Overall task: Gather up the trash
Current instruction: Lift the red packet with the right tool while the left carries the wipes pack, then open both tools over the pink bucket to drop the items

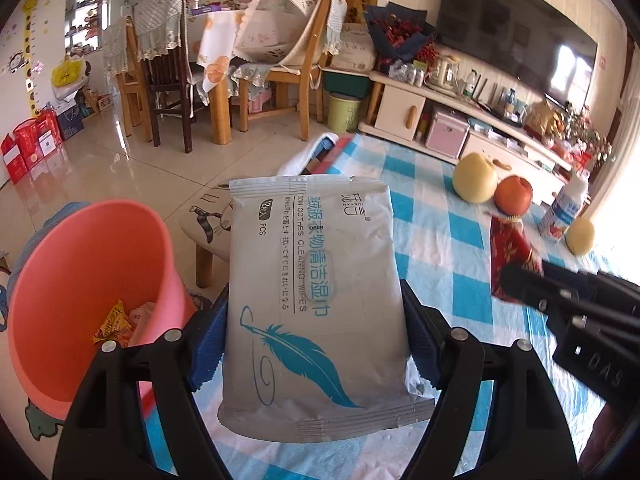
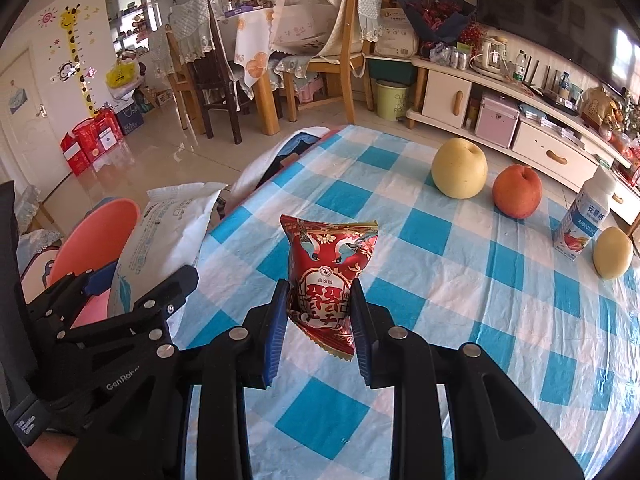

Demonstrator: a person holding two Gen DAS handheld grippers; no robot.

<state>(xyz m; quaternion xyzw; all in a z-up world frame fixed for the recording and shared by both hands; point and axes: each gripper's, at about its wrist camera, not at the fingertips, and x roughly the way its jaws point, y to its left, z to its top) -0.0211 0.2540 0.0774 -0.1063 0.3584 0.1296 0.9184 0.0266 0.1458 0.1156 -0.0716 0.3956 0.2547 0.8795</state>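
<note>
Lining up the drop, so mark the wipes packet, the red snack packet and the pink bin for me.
wipes packet (image 1: pixel 316 292), left wrist view, middle of its printed front.
red snack packet (image 2: pixel 326 280), right wrist view, centre of its red front.
pink bin (image 1: pixel 80 280), left wrist view, inner wall.

On the worktop, covered by a blue-and-white checked cloth, a pale pear is set just beside a red fruit, perhaps a peach. A drink carton stands upright, touching a smaller yellow fruit.

Fruit sits behind packet; bin left of table.
</note>
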